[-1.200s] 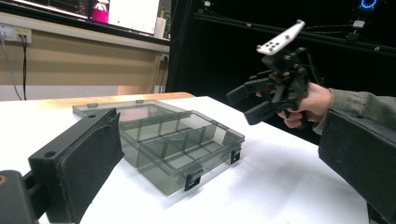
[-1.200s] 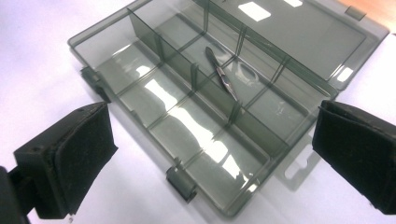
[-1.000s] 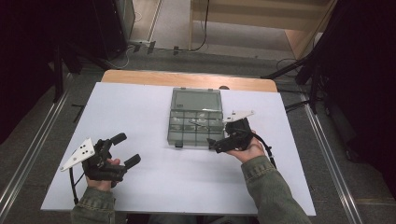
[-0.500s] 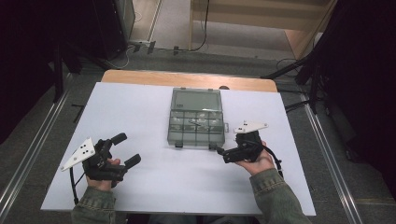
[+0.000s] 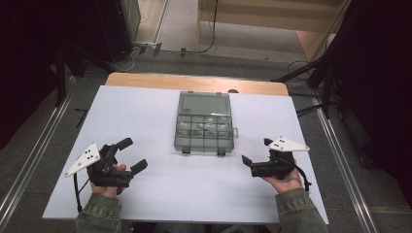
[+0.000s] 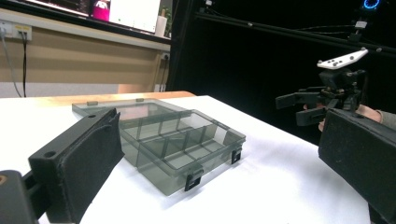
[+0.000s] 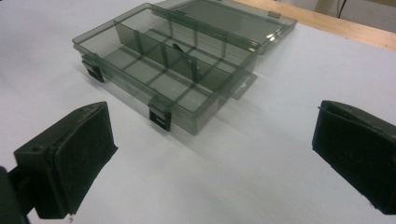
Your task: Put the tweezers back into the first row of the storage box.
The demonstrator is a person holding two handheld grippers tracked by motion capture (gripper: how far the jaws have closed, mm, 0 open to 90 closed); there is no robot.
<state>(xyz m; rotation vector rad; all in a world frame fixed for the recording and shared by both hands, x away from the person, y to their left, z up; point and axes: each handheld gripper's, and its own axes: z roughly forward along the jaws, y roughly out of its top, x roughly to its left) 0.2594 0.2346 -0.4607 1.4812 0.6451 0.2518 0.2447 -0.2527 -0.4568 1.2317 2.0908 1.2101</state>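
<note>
A smoky transparent compartment box (image 5: 204, 122) lies open at the middle of the white table, its lid folded flat on the far side. The same box (image 6: 168, 137) (image 7: 177, 65) has dividers and two black latches on its near wall. A small dark item (image 7: 176, 47) lies in one middle compartment. My left gripper (image 5: 130, 155) rests at the front left, open, nothing between its jaws. My right gripper (image 5: 256, 153) sits at the front right, open and empty, well clear of the box. In the left gripper view the right gripper (image 6: 299, 108) hangs above the table's far side.
The white table top (image 5: 194, 184) has a wooden strip (image 5: 194, 83) along its far edge. Dark stands and cables (image 5: 320, 82) crowd the floor to the right. Metal rails (image 5: 29, 160) run along both sides of the table.
My right gripper has drawn back from the box's front right corner toward the near right of the table. The left gripper has stayed put.
</note>
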